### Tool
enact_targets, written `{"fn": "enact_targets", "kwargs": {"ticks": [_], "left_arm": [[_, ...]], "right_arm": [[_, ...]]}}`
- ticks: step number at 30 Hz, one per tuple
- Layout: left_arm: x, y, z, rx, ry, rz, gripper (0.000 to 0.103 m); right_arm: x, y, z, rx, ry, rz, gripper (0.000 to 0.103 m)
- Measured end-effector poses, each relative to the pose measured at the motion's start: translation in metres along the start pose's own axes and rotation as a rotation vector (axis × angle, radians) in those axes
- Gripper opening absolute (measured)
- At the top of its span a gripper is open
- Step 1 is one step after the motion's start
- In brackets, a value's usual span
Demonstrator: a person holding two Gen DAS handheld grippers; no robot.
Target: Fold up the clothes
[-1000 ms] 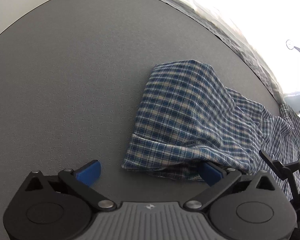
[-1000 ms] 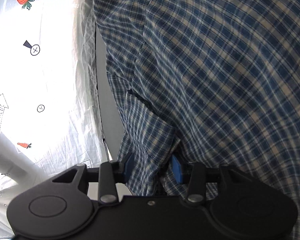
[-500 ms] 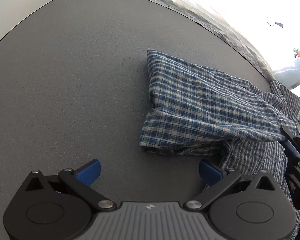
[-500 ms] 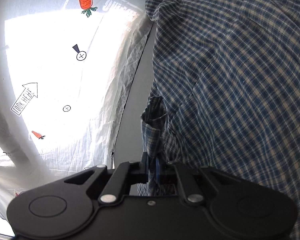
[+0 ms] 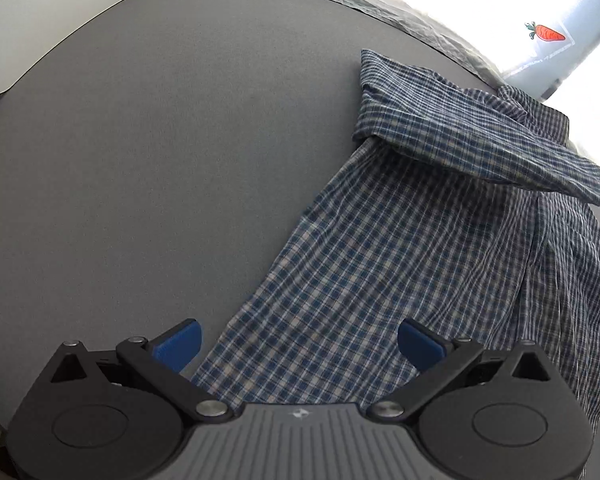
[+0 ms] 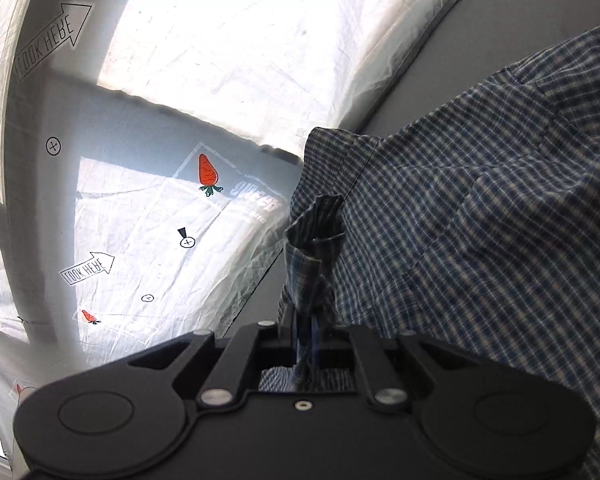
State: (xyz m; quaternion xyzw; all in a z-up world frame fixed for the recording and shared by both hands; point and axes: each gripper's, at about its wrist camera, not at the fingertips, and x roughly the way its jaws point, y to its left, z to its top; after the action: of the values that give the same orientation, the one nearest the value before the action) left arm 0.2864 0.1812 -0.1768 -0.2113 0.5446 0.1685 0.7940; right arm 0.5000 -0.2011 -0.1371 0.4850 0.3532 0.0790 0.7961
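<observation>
Strong daylight pours through the white printed sheet, which blows out to pure glare at the top right of the left wrist view. The grey table is evenly lit and a little grainy. Both views bend hard at the rims, with dark corners. The checked shirt looks sharp, perhaps slightly smeared at the far right.
</observation>
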Motion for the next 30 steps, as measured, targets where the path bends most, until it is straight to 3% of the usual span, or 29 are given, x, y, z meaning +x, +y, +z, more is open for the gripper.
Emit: {"fn": "enact_targets", "kwargs": {"ticks": [5,12,17,22,30], "left_arm": [[-0.001,-0.023,-0.057,-0.006,0.055,0.039,0.103],[0.009,-0.049,-0.097,-0.087,0.094,0.097,0.103],[0.011,-0.071,-0.112,-0.122,0.103,0.133,0.103],[0.016,-0.095,-0.12,-0.084,0.124,0.195,0.103],[0.024,-0.107,-0.126,-0.076,0.16,0.249,0.103]], "right_arm": [[-0.022,-0.027,0.029,-0.074,-0.029,-0.049,0.007],[-0.061,-0.07,0.066,-0.113,-0.038,-0.07,0.007],[-0.066,-0.091,0.092,-0.141,-0.022,-0.071,0.007],[-0.063,-0.095,0.112,-0.231,-0.017,-0.085,0.007],[-0.068,-0.115,0.138,-0.288,-0.071,-0.149,0.006]]}}
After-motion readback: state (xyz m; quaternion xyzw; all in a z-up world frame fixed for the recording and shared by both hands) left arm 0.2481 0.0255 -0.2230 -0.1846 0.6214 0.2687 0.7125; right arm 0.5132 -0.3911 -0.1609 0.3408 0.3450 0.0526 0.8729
